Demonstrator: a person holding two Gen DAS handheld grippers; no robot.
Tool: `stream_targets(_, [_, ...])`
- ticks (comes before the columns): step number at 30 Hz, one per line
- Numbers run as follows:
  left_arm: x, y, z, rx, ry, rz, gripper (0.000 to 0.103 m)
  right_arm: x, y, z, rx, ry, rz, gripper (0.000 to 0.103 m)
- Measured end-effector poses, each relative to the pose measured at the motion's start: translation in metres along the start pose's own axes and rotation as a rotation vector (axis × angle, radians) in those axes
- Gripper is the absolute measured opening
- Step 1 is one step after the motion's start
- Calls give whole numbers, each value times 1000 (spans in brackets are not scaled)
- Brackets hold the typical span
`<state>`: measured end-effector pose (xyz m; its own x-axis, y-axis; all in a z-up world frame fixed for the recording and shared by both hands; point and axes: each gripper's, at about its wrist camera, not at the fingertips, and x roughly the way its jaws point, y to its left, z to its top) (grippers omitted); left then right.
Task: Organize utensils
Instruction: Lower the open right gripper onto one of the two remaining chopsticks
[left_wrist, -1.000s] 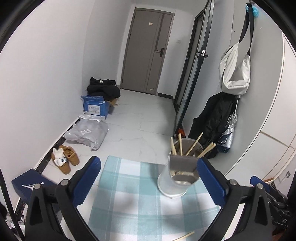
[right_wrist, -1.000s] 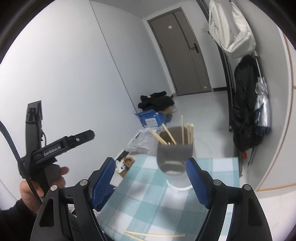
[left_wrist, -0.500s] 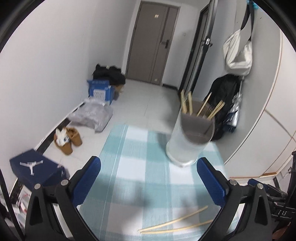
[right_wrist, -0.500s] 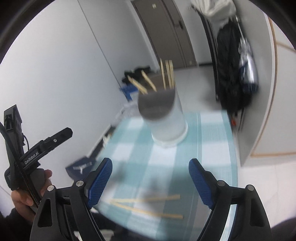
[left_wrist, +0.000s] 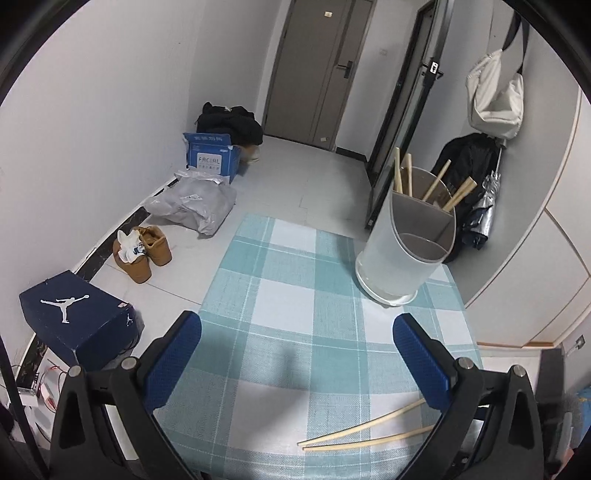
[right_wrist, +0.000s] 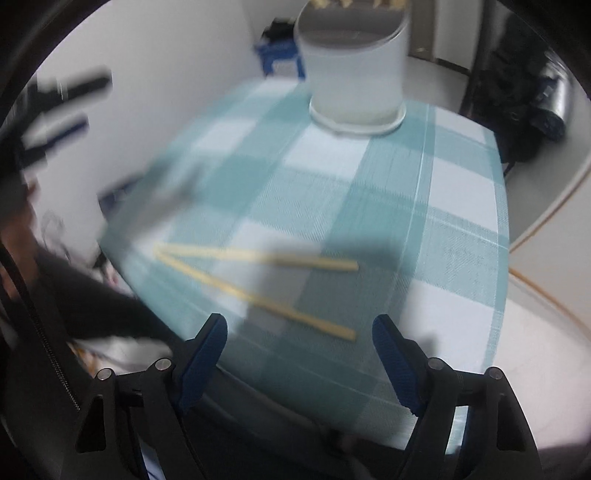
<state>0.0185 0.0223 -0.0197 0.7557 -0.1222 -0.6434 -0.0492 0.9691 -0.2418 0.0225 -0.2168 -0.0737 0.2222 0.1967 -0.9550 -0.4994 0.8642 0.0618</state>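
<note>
Two wooden chopsticks (right_wrist: 258, 273) lie loose on the teal checked tablecloth (right_wrist: 369, 206), near its front edge, their left tips almost touching. They also show at the bottom right of the left wrist view, chopsticks (left_wrist: 362, 432). A white utensil holder (left_wrist: 402, 243) with several chopsticks in its back compartment stands at the far right of the cloth; holder (right_wrist: 354, 74). My right gripper (right_wrist: 299, 339) hovers just in front of the loose chopsticks, its jaws wide apart but closing, nothing between them. My left gripper (left_wrist: 295, 339) is open over the cloth, empty.
On the floor to the left lie a dark blue shoebox (left_wrist: 77, 314), brown shoes (left_wrist: 142, 249), a grey plastic bag (left_wrist: 195, 203) and a blue carton (left_wrist: 212, 157). A black coat (left_wrist: 469, 166) and a white bag (left_wrist: 495, 99) hang on the right wall. The table's edges are close.
Both grippers have sunk toward the table and tipped downward. The right one dropped far more; the loose chopsticks now lie just ahead of its fingers, and the holder has slid to the top of its view.
</note>
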Motion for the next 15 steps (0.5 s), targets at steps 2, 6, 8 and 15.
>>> stream_targets(2, [1,2,1,-18,7,-9,102,8,0,-4,-49,39,-45,75])
stream_targets(6, [4,3,2,-39,21,-18,102,21,1,-7,-134,74,-103,68])
stream_targets(8, [5,3,2,-44,22,-24,102,23,1,-5,-158,79,-92,65])
stream_targets(15, [5,5,1,-43,24,-23,102,23,0,7,-284,138,-42,22])
